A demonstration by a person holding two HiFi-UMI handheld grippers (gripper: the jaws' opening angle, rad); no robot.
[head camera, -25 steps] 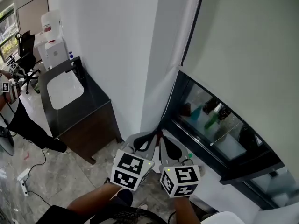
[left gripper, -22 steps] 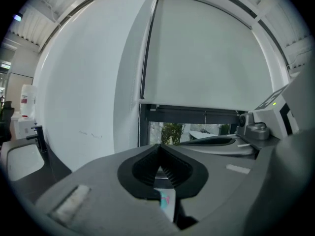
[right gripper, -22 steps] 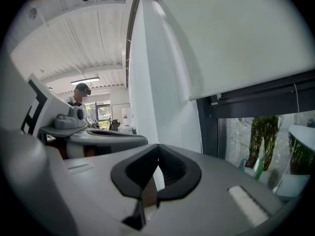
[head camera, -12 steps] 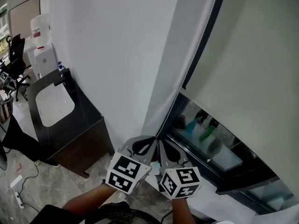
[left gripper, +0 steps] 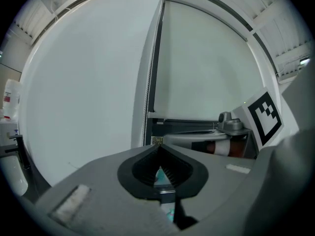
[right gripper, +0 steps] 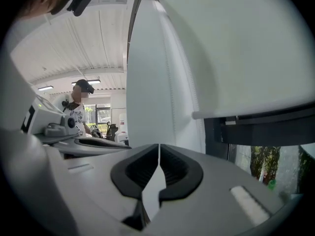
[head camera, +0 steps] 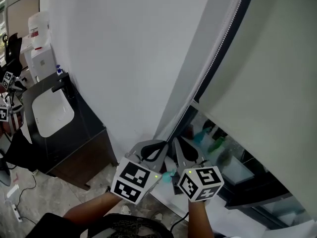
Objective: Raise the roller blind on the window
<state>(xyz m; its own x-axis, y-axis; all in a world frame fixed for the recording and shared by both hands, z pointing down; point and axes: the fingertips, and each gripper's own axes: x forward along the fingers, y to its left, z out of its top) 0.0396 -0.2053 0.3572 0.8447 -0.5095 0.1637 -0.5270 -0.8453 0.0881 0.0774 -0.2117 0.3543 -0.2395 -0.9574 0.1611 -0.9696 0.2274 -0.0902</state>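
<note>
The blind (head camera: 267, 83) is hanging down over most of the window (head camera: 233, 157). Only a low strip of glass is showing under it, so the lifting looks like it is just starting.

The bead cord (head camera: 222, 41) is running down the side of the frame toward the two grippers. They are sitting close together, low by the corner of the window.

The left gripper (left gripper: 158, 147) is keeping its fingers clenched tight together. The cord is coming down very near its tips, but I cannot tell if the beads are pinched there. The right gripper (right gripper: 158, 146) is squeezing its fingers together too, with nothing showing between them.

To do this step well, I think one gripper should be pinching just one side of the cord. It should be pulling straight down along the frame, not out to the side. The other gripper should be reaching up and grabbing higher before the first one lets go. Slow, even pulls should be keeping the beads from slipping.
</note>
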